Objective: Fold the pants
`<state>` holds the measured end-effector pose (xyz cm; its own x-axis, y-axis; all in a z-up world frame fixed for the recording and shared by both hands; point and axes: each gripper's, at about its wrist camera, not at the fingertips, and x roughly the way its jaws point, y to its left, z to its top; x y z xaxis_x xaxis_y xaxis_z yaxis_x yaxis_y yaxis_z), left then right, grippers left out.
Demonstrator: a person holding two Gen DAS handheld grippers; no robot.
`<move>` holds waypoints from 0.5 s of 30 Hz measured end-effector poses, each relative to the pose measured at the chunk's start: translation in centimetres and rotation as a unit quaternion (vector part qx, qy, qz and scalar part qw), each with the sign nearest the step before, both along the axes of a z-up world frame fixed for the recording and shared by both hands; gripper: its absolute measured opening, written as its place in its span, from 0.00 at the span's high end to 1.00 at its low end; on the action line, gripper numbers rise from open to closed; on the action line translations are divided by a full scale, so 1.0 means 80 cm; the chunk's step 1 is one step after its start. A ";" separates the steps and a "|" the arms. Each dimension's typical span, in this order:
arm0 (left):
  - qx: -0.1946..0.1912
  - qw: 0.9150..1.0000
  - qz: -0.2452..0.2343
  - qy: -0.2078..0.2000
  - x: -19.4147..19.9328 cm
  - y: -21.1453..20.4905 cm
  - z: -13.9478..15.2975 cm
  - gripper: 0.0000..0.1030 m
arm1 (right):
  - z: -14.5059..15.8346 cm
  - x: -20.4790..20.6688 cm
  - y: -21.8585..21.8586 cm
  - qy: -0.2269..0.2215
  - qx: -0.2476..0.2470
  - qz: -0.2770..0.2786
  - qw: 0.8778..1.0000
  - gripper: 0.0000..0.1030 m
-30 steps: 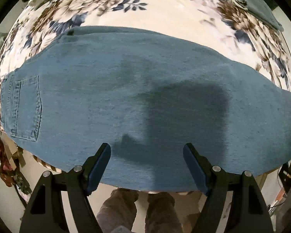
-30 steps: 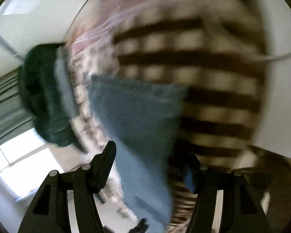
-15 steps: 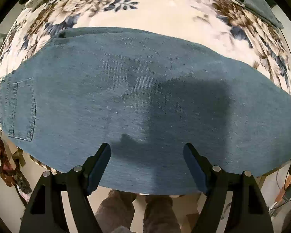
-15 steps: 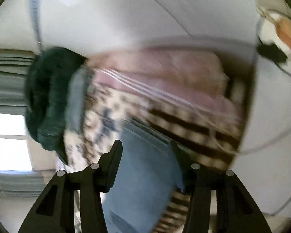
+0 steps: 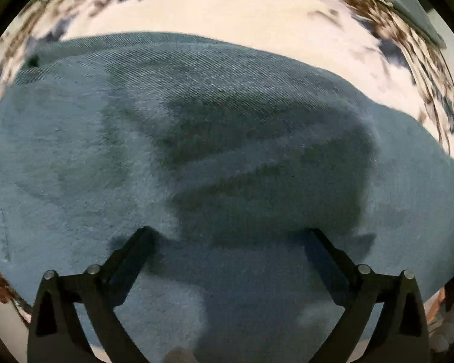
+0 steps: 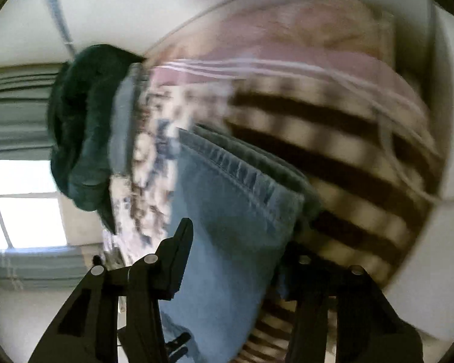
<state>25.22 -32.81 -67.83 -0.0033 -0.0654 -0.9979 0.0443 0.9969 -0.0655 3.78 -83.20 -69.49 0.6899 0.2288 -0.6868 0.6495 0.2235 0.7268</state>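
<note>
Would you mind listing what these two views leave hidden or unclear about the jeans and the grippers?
- Left wrist: the jeans fill the frame; both ends run past the edges, so their fold state is unclear.
- Left wrist: whether the open left gripper touches the denim; shadow hides it.
- Right wrist: whether the right gripper clamps the hem; its right finger sits behind cloth.
- Right wrist: the striped fabric is motion-blurred.

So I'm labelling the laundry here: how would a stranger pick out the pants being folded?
Find the floral bedspread; the jeans lie flat across it below the open left claw. They are the only blue denim lying spread out, with a stitched hem.
</note>
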 end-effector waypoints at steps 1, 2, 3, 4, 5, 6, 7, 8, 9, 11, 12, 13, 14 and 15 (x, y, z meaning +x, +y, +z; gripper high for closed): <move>-0.001 1.000 0.003 0.000 0.002 0.000 -0.004 0.00 | -0.008 0.010 0.003 0.010 0.000 0.014 1.000 0.51; -0.002 1.000 0.006 -0.004 0.001 0.001 -0.005 0.00 | -0.018 0.017 0.005 0.021 0.006 0.020 1.000 0.51; -0.001 1.000 0.009 -0.006 0.001 0.001 -0.006 0.00 | -0.025 0.019 0.005 0.024 0.014 0.013 1.000 0.52; 0.001 1.000 0.013 -0.004 0.006 -0.001 -0.006 0.00 | -0.027 0.020 0.005 0.023 0.017 0.001 1.000 0.67; 0.002 1.000 0.014 0.000 0.007 -0.002 -0.004 0.00 | -0.023 0.022 0.005 0.028 0.011 -0.004 1.000 0.89; 0.000 1.000 0.014 0.001 0.007 0.001 -0.001 0.00 | -0.016 0.022 0.006 0.028 0.005 -0.007 1.000 0.90; -0.002 1.000 0.014 0.001 0.012 0.001 0.004 0.00 | -0.006 0.023 0.010 0.029 -0.010 -0.009 0.999 0.92; -0.006 1.000 0.018 -0.002 0.014 0.010 0.011 0.00 | 0.011 0.026 0.017 0.028 -0.028 -0.007 0.999 0.92; -0.013 0.999 0.028 -0.010 0.012 0.016 0.020 0.00 | 0.032 0.028 0.024 0.024 -0.045 -0.004 0.999 0.92; -0.018 0.998 0.044 -0.030 0.008 0.033 0.043 0.00 | 0.079 0.033 0.042 0.009 -0.078 0.010 0.997 0.93; -0.017 0.998 0.049 -0.037 0.005 0.041 0.053 0.00 | 0.104 0.037 0.054 0.002 -0.096 0.020 0.995 0.93; -0.017 0.997 0.055 -0.044 0.002 0.049 0.063 0.00 | 0.123 0.043 0.067 -0.005 -0.111 0.030 0.993 0.93; -0.018 0.997 0.061 -0.051 -0.002 0.059 0.074 0.00 | 0.149 0.053 0.087 -0.014 -0.130 0.046 0.990 0.93; -0.019 0.996 0.069 -0.057 -0.006 0.073 0.085 0.00 | 0.164 0.056 0.101 -0.018 -0.141 0.057 0.988 0.93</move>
